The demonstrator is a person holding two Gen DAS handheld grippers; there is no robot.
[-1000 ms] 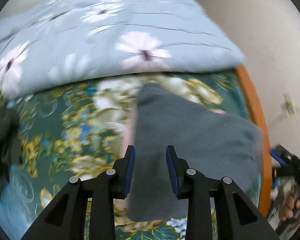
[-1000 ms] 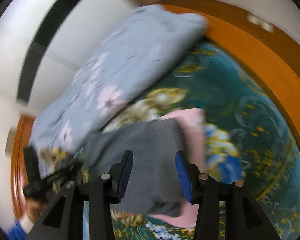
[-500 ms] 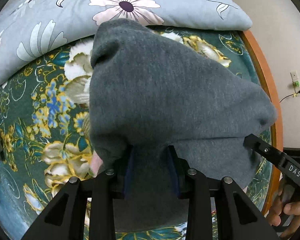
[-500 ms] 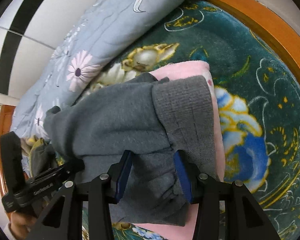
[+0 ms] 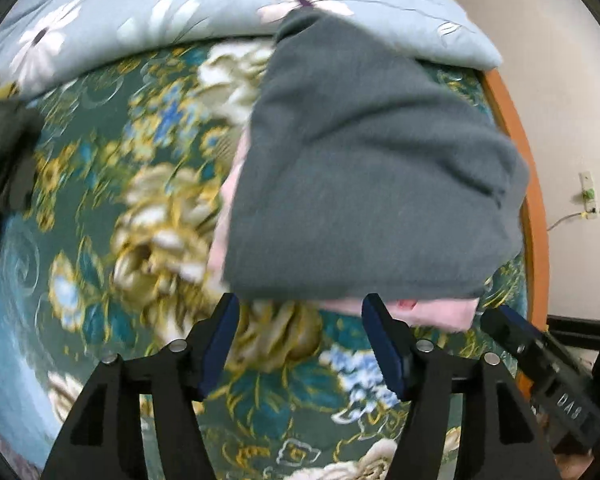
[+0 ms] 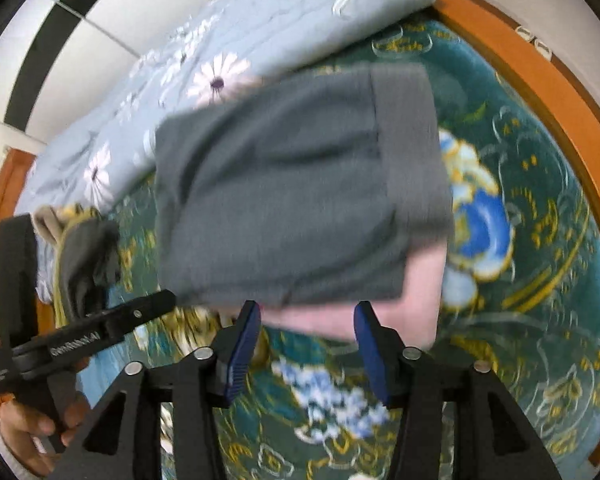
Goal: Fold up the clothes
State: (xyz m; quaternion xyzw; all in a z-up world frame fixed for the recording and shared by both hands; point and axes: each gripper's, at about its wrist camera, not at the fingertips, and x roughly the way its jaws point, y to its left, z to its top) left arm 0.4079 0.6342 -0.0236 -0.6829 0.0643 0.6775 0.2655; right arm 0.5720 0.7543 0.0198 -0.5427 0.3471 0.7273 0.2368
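A folded grey garment (image 5: 364, 168) lies on top of a folded pink garment (image 5: 436, 312) on the green floral bedspread (image 5: 112, 208). My left gripper (image 5: 300, 332) is open and empty, just short of the grey garment's near edge. My right gripper (image 6: 306, 340) is open and empty, at the near edge of the same stack, with the grey garment (image 6: 292, 184) and pink garment (image 6: 404, 304) lying ahead of it. The left gripper also shows at the left of the right wrist view (image 6: 100, 328).
A light blue flowered quilt (image 5: 180, 8) lies bunched behind the stack. A dark pile of clothes (image 5: 0, 152) sits at the left; it also shows in the right wrist view (image 6: 84, 256). The orange wooden bed frame (image 5: 536, 216) runs along the right edge, by a wall.
Both grippers were shut on the grey garment's near edge half a second ago. Now both have opened and pulled back, leaving the garment lying folded on the pink one.
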